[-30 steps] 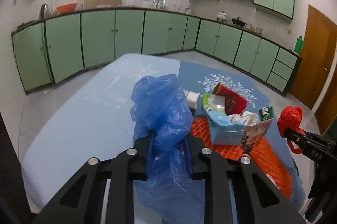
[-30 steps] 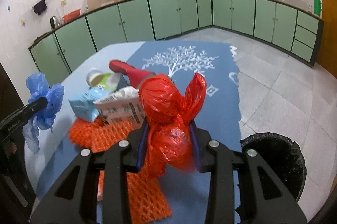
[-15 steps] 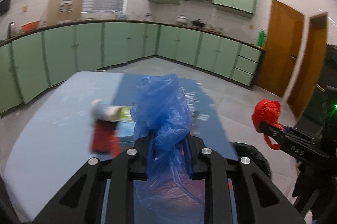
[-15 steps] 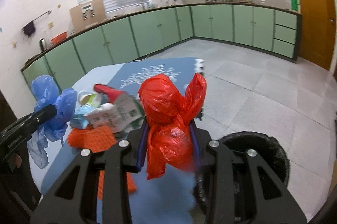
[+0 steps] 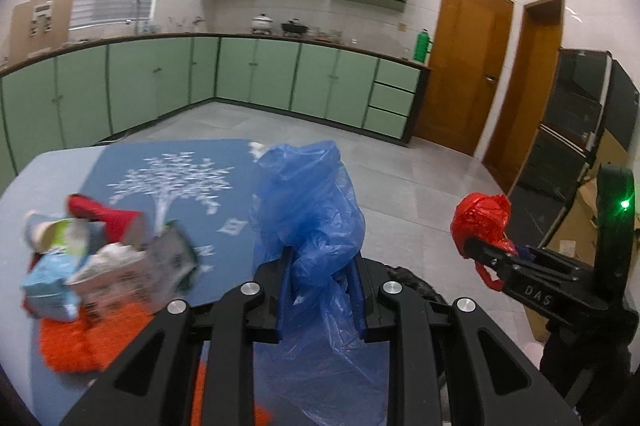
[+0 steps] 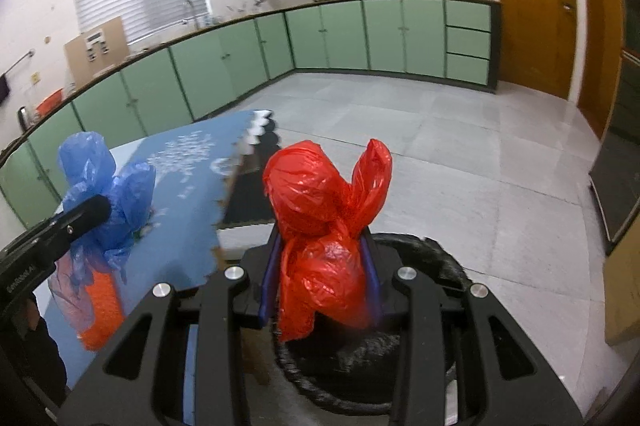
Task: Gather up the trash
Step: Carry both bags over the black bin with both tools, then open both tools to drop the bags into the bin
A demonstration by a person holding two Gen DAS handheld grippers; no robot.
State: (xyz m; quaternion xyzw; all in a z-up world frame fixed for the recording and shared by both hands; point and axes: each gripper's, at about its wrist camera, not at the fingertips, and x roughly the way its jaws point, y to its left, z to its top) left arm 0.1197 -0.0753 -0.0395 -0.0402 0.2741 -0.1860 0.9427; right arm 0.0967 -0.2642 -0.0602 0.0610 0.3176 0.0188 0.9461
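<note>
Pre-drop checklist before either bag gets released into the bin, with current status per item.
1. Left gripper shut on blue bag: ok.
2. Right gripper shut on red bag: ok.
3. Red bag over the black bin: ok, its rim shows right beneath.
4. Blue bag over the bin: not ok, still above the table edge.
5. Bin mouth free: cannot tell, mostly hidden.
6. Table cleared: not ok, cartons remain.

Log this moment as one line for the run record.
left gripper: shut on blue bag | right gripper: shut on red bag, over black bin | trash pile: on table
</note>
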